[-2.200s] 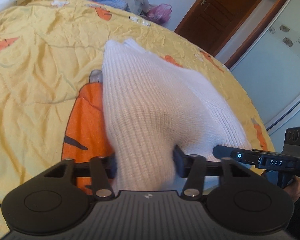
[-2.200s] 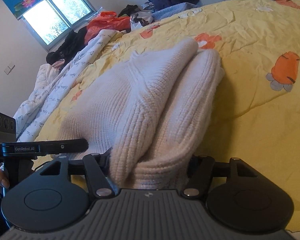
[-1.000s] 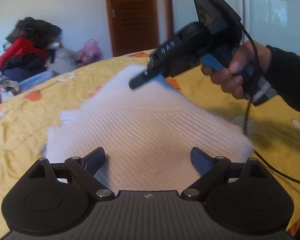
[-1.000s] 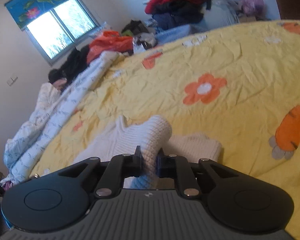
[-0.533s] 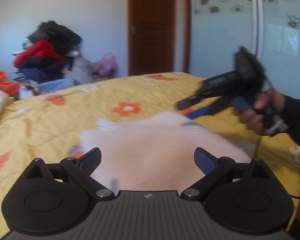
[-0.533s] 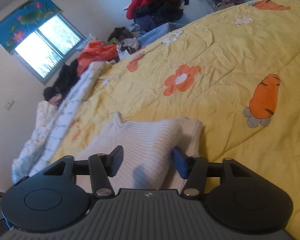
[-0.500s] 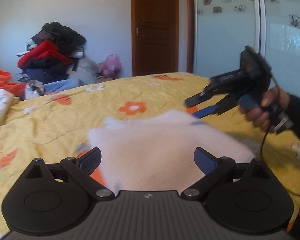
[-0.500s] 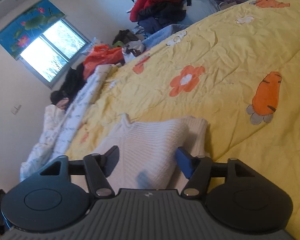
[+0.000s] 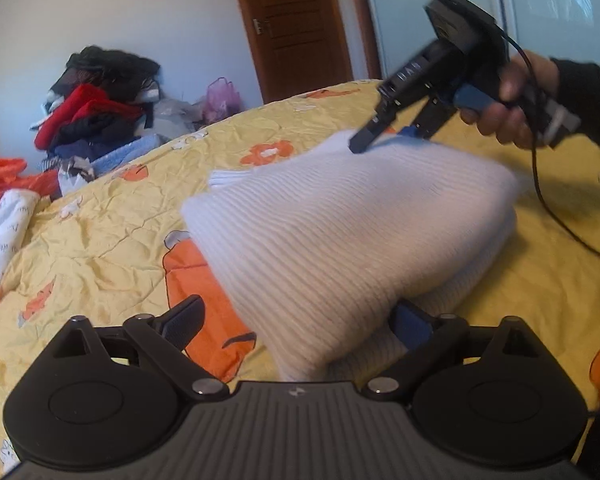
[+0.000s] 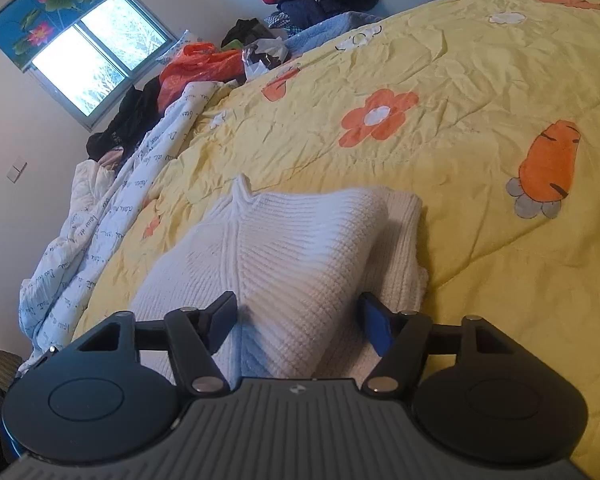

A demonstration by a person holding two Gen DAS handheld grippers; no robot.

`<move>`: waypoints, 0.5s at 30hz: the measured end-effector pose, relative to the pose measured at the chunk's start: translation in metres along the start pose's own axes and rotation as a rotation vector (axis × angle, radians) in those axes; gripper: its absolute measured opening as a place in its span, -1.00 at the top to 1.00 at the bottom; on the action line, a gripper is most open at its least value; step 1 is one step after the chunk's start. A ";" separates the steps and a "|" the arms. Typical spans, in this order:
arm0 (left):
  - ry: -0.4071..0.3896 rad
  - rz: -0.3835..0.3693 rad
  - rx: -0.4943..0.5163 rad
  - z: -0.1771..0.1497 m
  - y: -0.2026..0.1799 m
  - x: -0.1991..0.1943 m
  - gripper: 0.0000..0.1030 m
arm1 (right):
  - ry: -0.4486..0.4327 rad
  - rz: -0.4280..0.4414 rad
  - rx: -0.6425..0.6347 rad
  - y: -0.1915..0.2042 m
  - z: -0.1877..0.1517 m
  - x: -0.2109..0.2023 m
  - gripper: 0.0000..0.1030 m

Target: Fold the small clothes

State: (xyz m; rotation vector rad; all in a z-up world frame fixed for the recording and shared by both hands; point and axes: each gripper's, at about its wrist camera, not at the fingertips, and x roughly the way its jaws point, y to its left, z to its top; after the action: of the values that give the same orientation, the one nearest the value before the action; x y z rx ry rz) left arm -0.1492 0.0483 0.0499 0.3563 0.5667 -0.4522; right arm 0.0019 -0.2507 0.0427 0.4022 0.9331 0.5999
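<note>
2 grippers: both are hovering low over 1 folded garment on the bed.
Garment: a white knit sweater is lying folded on the yellow bedspread, its top layer doubled over a lower one that is showing along the right edge in the right wrist view.
Left gripper: its jaws are standing wide apart, having just been closing slightly; a fold of the sweater is lying between them, closer to the right blue pad, and whether that pad is touching the knit I cannot tell (the left finger is hanging over an orange carrot print, clear of the cloth).
Right gripper: its jaws are standing apart, having just been closing a little; the sweater's raised fold is sitting between the pads, with a gap showing on each side.
Right gripper seen from the left wrist: it is pointing down at the far edge of the sweater, held by a hand in a dark sleeve.
Surroundings: a heap of clothes is sitting beyond the bed near a brown door.
</note>
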 end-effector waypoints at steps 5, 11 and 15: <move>0.009 0.085 0.048 -0.003 -0.011 0.015 0.00 | 0.005 0.000 -0.006 0.001 0.005 -0.002 0.52; 0.010 0.080 0.047 -0.008 -0.014 0.009 0.15 | -0.006 -0.079 -0.106 0.001 -0.005 -0.022 0.76; 0.023 0.079 0.053 -0.006 -0.015 0.018 0.11 | -0.038 -0.039 0.024 -0.026 -0.015 -0.014 0.69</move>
State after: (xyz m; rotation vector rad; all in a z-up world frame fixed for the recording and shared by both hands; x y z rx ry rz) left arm -0.1461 0.0325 0.0316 0.4330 0.5613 -0.3877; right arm -0.0089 -0.2792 0.0289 0.4148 0.9104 0.5446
